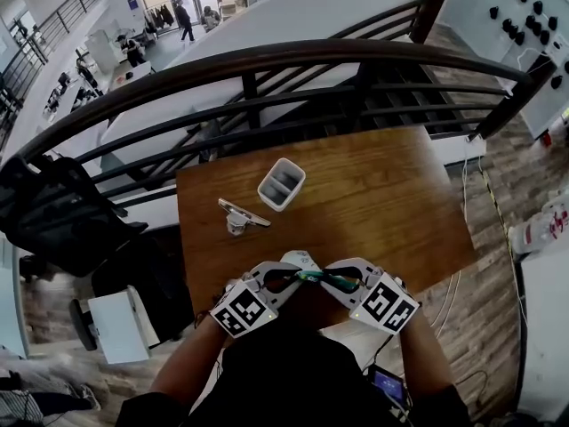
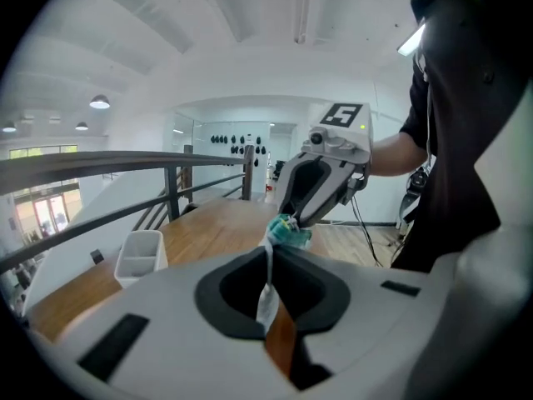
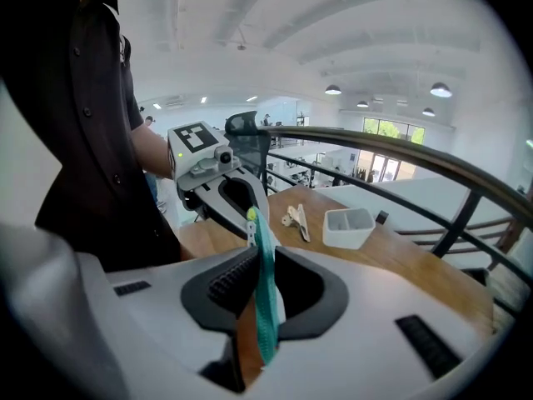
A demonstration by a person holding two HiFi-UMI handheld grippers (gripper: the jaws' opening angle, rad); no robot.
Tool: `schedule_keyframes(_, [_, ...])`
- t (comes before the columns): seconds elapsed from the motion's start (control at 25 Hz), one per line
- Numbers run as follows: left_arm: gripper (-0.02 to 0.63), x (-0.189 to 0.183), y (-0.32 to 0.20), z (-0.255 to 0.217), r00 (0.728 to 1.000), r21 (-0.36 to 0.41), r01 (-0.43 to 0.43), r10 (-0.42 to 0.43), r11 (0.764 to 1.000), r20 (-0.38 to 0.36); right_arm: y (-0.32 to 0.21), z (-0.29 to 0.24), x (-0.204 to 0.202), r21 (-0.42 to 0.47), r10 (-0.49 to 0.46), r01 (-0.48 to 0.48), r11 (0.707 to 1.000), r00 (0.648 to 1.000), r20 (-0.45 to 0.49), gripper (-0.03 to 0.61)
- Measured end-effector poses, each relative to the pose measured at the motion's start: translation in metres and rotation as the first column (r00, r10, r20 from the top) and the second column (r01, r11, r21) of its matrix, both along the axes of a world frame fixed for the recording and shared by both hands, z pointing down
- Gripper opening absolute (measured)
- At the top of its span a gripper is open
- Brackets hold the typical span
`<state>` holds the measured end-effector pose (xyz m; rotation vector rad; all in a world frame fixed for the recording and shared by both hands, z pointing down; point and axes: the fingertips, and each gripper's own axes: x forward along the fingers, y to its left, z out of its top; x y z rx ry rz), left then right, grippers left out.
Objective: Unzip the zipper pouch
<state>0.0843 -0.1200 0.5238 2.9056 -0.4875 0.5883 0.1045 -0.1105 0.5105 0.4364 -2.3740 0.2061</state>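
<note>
Zipper pouch (image 1: 316, 277) was held above the near edge of the counter (image 1: 373, 194), stretched between the left tongs (image 1: 283, 280) and the right tongs (image 1: 345, 283), both closed narrowly on it, where so thin a bite could be lost under the pull.

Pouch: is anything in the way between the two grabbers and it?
No, nothing visible. The left gripper and the right gripper are both clamped on the zipper pouch, one at each end. The white tray sits farther back on the table, clear of them.
</note>
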Motion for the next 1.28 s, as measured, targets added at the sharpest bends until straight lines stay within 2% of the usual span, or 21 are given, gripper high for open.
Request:
schedule_keyframes(0.16, [0.023,-0.007,-0.006,0.001,0.998,-0.021,0.069,-0.069,0.997,0.003,-0.008,-0.009,0.013,0.038,0.089,-0.090,0.995,0.995,0.034,0.050])
schedule_keyframes(0.24, [0.021,-0.013,-0.011,0.001,0.993,-0.041,0.117,-0.117,0.992,-0.003,-0.011,-0.014,0.023,0.029,0.160,-0.162,0.986,0.985,0.060,0.048])
schedule_keyframes(0.36, [0.020,-0.023,-0.021,-0.003,0.979,-0.083,0.199,-0.203,0.976,-0.031,-0.013,-0.020,0.033,-0.053,0.283,-0.279,0.959,0.951,0.125,0.048])
schedule_keyframes(0.52, [0.018,-0.035,-0.034,-0.013,0.948,-0.128,0.297,-0.308,0.946,-0.078,-0.012,-0.024,0.025,-0.206,0.400,-0.357,0.911,0.887,0.232,0.060])
schedule_keyframes(0.64, [0.018,-0.036,-0.038,-0.028,0.941,-0.105,0.311,-0.321,0.945,-0.101,-0.016,-0.028,0.011,-0.316,0.475,-0.383,0.868,0.826,0.303,0.071])
schedule_keyframes(0.72, [0.017,-0.034,-0.036,-0.034,0.947,-0.061,0.305,-0.310,0.950,-0.090,-0.019,-0.031,0.000,-0.353,0.495,-0.380,0.855,0.802,0.335,0.080])
schedule_keyframes(1.0, [0.017,-0.023,-0.024,-0.039,0.967,0.066,0.254,-0.255,0.965,-0.003,-0.029,-0.037,-0.013,-0.312,0.487,-0.392,0.866,0.804,0.341,0.117])
schedule_keyframes(1.08, [0.017,-0.021,-0.022,-0.039,0.970,0.082,0.241,-0.242,0.967,0.012,-0.030,-0.038,-0.013,-0.272,0.467,-0.391,0.879,0.821,0.328,0.118])
schedule_keyframes(1.28, [0.017,-0.022,-0.022,-0.040,0.969,0.069,0.246,-0.247,0.967,0.005,-0.027,-0.035,-0.017,-0.193,0.410,-0.368,0.910,0.868,0.280,0.132])
